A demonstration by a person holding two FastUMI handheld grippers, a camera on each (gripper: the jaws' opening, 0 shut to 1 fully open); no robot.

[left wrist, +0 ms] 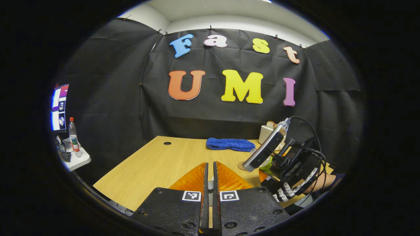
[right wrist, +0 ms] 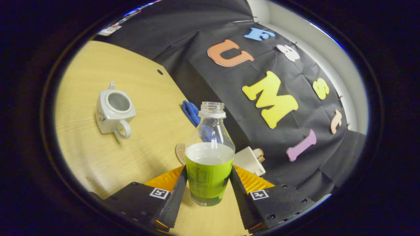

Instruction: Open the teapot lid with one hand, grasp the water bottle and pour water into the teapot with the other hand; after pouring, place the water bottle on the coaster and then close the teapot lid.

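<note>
Here the right gripper (right wrist: 208, 183) is tilted against the table (right wrist: 98, 157), so the wooden top slants across the right gripper view. Its jaws stand partly open with the water bottle (right wrist: 210, 157) between them; both fingers (right wrist: 175, 193) lie against the bottle's green label. The bottle is uncapped, roughly half full, and upright relative to the fingers.

The teapot (right wrist: 113, 113) sits on the table well left of the bottle, lid off, opening exposed, handle toward the camera. The coaster (right wrist: 180, 152) lies just beside the bottle, partly hidden behind it. A blue cloth (right wrist: 192, 113) lies beyond the bottle, and a white toaster (right wrist: 251, 160) stands just to its right.

The left gripper (left wrist: 210, 177) is level above the table, jaws nearly closed on a small pale object that cannot be identified.
</note>
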